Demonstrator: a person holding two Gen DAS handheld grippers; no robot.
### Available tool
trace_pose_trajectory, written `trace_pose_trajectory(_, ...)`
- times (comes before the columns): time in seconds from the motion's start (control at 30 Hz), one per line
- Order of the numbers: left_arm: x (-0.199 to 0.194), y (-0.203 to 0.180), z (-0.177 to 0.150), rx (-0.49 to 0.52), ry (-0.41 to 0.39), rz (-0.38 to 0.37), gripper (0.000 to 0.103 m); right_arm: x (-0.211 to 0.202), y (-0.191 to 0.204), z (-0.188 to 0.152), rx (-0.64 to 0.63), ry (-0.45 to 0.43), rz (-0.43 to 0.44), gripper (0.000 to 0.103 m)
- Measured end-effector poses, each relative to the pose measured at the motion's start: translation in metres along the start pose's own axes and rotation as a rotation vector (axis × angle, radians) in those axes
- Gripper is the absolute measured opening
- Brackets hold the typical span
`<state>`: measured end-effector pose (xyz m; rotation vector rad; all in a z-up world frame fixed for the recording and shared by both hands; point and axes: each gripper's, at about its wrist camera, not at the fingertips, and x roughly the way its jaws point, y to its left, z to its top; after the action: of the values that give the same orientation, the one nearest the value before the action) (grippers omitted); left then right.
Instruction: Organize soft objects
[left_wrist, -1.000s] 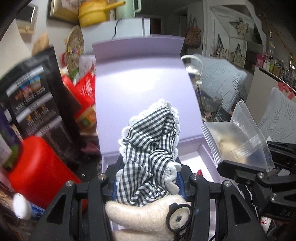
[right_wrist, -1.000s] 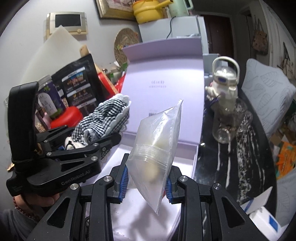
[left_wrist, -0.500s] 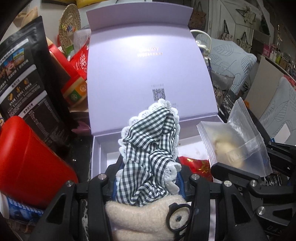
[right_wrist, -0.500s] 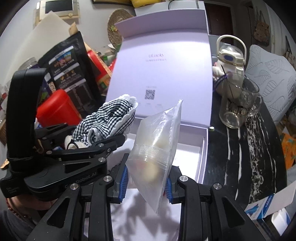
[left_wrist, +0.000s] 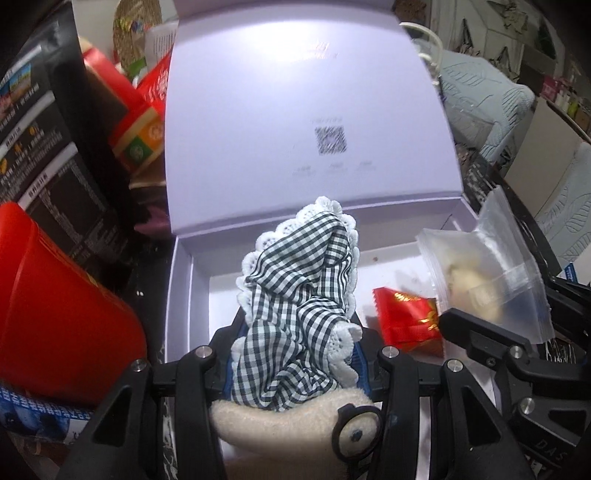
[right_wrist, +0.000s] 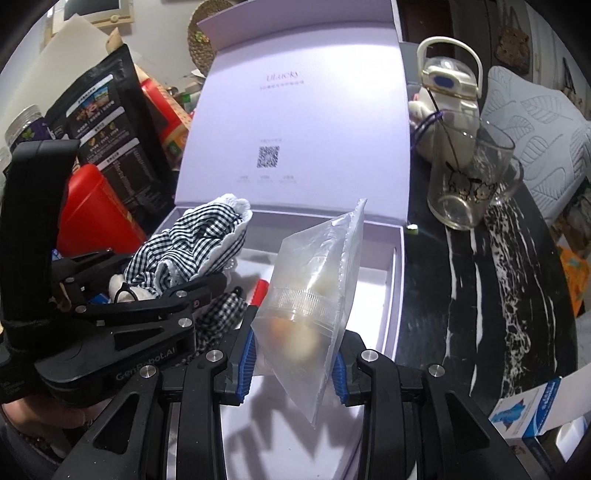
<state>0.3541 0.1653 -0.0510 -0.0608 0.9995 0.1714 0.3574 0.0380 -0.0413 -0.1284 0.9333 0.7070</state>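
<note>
Box (right_wrist: 397, 258) rim beneath both loaded hand-held grippers, floor mostly bare.

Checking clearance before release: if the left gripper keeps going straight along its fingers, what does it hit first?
Probably the white floor of the open lilac box. The left gripper, shut on the gingham-dressed plush toy, points down into it; the red packet lies off to the right. Depth is uncertain.

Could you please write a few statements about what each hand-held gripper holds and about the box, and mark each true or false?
1. The left hand-held gripper grips a plush toy in checked cloth. True.
2. The right hand-held gripper is empty. False: a clear zip bag sits between its pads.
3. The lilac box has its lid shut. False: the lid stands open.
4. A red packet lies in the box. True.
</note>
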Motion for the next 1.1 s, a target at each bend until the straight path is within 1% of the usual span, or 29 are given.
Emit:
trace_pose_trajectory(0.1, 0.005, 0.002, 0.002, -0.013, 0.021, 0.005, 0.047, 0.001, 0.001, 0.001, -0.001, 0.005, -0.009, 0.035)
trace_pose_trajectory(0.27, 0.006, 0.001, 0.005, -0.006, 0.027, 0.022, 0.05, -0.001, -0.003, 0.001, 0.006, 0.007, -0.029, 0.036)
trace_pose_trajectory(0.3, 0.006, 0.001, 0.005, -0.009, 0.028, 0.018, 0.051, -0.002, -0.004, 0.002, 0.01, 0.002, -0.037, 0.039)
trace_pose_trajectory(0.33, 0.005, 0.001, 0.006, -0.014, 0.028, 0.009, 0.052, -0.004, -0.006, 0.002, 0.016, -0.003, -0.041, 0.048)
trace_pose_trajectory(0.4, 0.002, 0.004, 0.005, -0.019, 0.027, -0.001, 0.052, -0.007, -0.008, 0.001, 0.026, -0.011, -0.044, 0.054)
trace_pose_trajectory(0.6, -0.008, 0.005, 0.004, -0.021, 0.009, -0.006, 0.053, -0.013, -0.009, 0.002, 0.014, -0.016, -0.061, 0.054)
trace_pose_trajectory(0.63, -0.01, 0.004, 0.005, -0.024, 0.004, -0.006, 0.055, -0.015, -0.009, 0.002, 0.014, -0.02, -0.063, 0.054)
trace_pose_trajectory(0.7, -0.017, 0.005, 0.006, -0.027, -0.02, 0.0, 0.063, -0.02, -0.009, 0.003, 0.014, -0.032, -0.066, 0.054)
trace_pose_trajectory(0.73, -0.023, 0.01, 0.005, -0.028, -0.035, 0.005, 0.072, -0.023, -0.009, 0.003, 0.014, -0.037, -0.072, 0.054)
trace_pose_trajectory(0.77, -0.028, 0.011, 0.006, -0.029, -0.055, 0.01, 0.077, -0.026, -0.009, 0.003, 0.012, -0.043, -0.078, 0.054)
trace_pose_trajectory(0.97, -0.053, 0.014, 0.01, -0.033, -0.132, 0.021, 0.078, -0.046, -0.005, 0.006, -0.001, -0.087, -0.099, 0.054)
trace_pose_trajectory(1.1, -0.077, 0.013, 0.009, -0.019, -0.193, 0.027, 0.078, -0.063, 0.003, 0.009, -0.021, -0.128, -0.111, 0.054)
